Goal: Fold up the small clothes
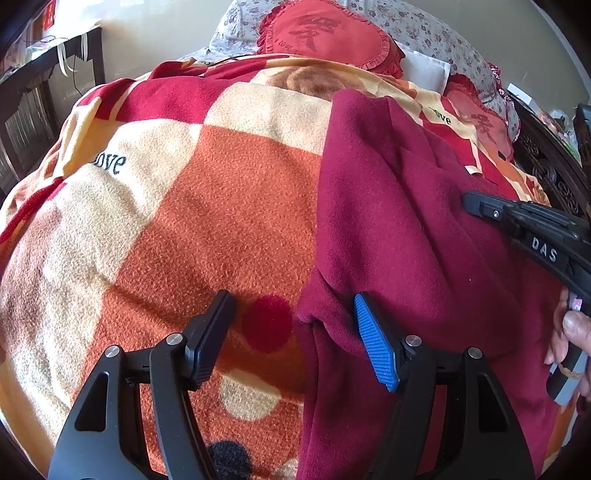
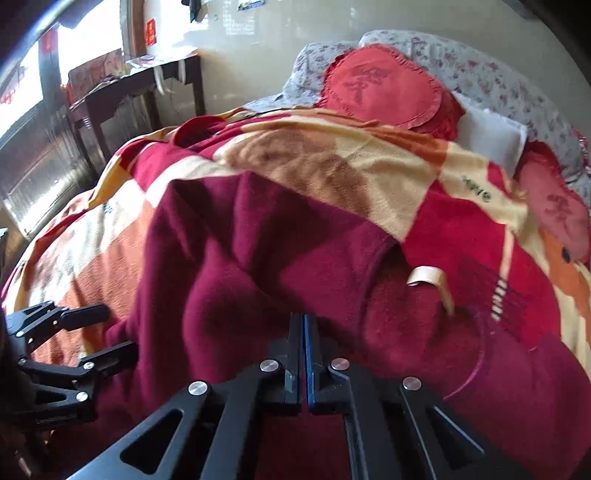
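A: What can't you make out on the bed?

B: The blanket (image 1: 207, 206) runs off the bottom and left of both views, so its near edge is hidden. It is checked in orange, cream and red, with the word "love" on a cream square. The maroon garment (image 1: 399, 229) lies on its right half, and its near end is cut off under the tools. In the right wrist view it is bunched into soft ridges, blurred, and I cannot tell sleeve from body.

A: And the far end?

B: A red round cushion (image 1: 325, 33) leans on flowered pillows (image 1: 436, 33) at the head of the bed. A second red cushion (image 2: 554, 206) sits at the right edge, partly cut off. A dark side table (image 2: 147, 85) stands by the wall on the left; what lies on it is too small to read.

A: Where is there open room?

B: The blanket left of the garment's long straight edge is bare. That edge runs from the far middle down to between the left gripper's fingers.

A: The claws?

B: The left gripper (image 1: 295, 332) has its jaws apart, straddling a folded corner of the garment: the blue-padded finger lies on maroon cloth, the black one over the blanket. Nothing is pinched. The right gripper (image 2: 303, 354) has its jaws together, tips down at the garment; whether cloth is caught between them I cannot tell. A hand (image 1: 570, 339) grips its handle at the right edge of the left wrist view.

A: Smaller things?

B: A cream label (image 2: 428, 277) curls up from the garment near its right side.
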Demonstrator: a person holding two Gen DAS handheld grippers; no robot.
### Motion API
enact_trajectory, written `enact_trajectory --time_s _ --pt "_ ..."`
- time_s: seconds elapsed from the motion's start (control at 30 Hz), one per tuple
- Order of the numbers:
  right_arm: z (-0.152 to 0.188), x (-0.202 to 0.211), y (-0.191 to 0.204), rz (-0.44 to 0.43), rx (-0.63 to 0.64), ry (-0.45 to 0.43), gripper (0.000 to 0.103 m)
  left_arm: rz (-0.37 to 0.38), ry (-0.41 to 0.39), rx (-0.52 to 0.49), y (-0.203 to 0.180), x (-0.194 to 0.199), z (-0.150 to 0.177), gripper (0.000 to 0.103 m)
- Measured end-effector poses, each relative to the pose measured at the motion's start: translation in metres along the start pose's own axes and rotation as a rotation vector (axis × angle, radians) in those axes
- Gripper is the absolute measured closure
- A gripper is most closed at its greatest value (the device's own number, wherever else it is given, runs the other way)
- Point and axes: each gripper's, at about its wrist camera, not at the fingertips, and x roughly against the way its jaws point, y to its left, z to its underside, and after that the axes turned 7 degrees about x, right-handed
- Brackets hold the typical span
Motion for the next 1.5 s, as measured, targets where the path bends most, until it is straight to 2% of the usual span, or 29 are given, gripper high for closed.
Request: enact_trajectory --time_s 0.03,0.1,0.2,0.3,0.37,0.5,0.63,0.67,0.73,0.8,0.9,0.97,1.0,1.03,1.27,1.37,1.5 --pt "0.001 -0.002 -0.007 0.011 -0.033 -0.001 0.103 -0.003 -0.001 -0.003 -0.001 0.000 0.000 0.034" --pt "0.004 -0.004 -0.016 -0.023 -0.089 -0.010 0.103 -0.012 0.000 -0.013 -0.002 0.001 0.000 0.034" --pt "0.005 0.005 -0.015 -0.018 -0.106 0.000 0.103 -0.029 -0.015 -0.032 -0.005 0.010 -0.001 0.034" --pt "0.014 0.028 -0.014 -0.018 -0.124 -0.011 0.102 -0.005 -0.054 -0.033 -0.009 0.027 -0.003 0.034" --pt "0.029 0.048 -0.018 -0.006 -0.146 -0.017 0.101 0.016 -0.077 -0.046 -0.017 0.037 -0.004 0.034" --pt "0.067 0.076 -0.039 0.078 -0.203 -0.003 0.101 0.056 -0.080 -0.093 -0.039 0.042 -0.006 0.034" --pt "0.103 0.074 -0.067 0.123 -0.293 0.075 0.101 0.081 -0.034 -0.138 -0.066 0.025 -0.001 0.034" --pt "0.111 0.071 -0.073 0.103 -0.317 0.082 0.101 0.074 -0.016 -0.154 -0.073 0.020 0.000 0.034" --pt "0.119 0.078 -0.082 0.044 -0.376 0.040 0.101 0.052 0.042 -0.195 -0.085 0.003 0.005 0.034" --pt "0.122 0.088 -0.093 0.011 -0.437 0.010 0.101 0.005 0.035 -0.242 -0.093 -0.004 0.010 0.034" --pt "0.121 0.112 -0.113 0.100 -0.474 -0.058 0.097 0.004 0.029 -0.249 -0.095 -0.003 0.011 0.034" --pt "0.118 0.115 -0.127 0.138 -0.487 -0.047 0.084 0.015 0.037 -0.234 -0.092 -0.003 0.010 0.034" --pt "0.118 0.115 -0.136 0.145 -0.498 -0.045 0.073 0.020 0.039 -0.227 -0.091 -0.003 0.011 0.034" --pt "0.116 0.114 -0.142 0.148 -0.507 -0.049 0.070 0.025 0.040 -0.221 -0.089 -0.002 0.011 0.034" --pt "0.104 0.091 -0.168 0.194 -0.487 0.017 0.069 0.032 0.037 -0.226 -0.089 -0.002 0.012 0.033" --pt "0.103 0.077 -0.179 0.182 -0.489 0.054 0.069 0.039 0.039 -0.226 -0.089 -0.004 0.012 0.033" --pt "0.101 0.069 -0.182 0.173 -0.462 0.059 0.069 0.040 0.039 -0.224 -0.090 -0.006 0.011 0.031"
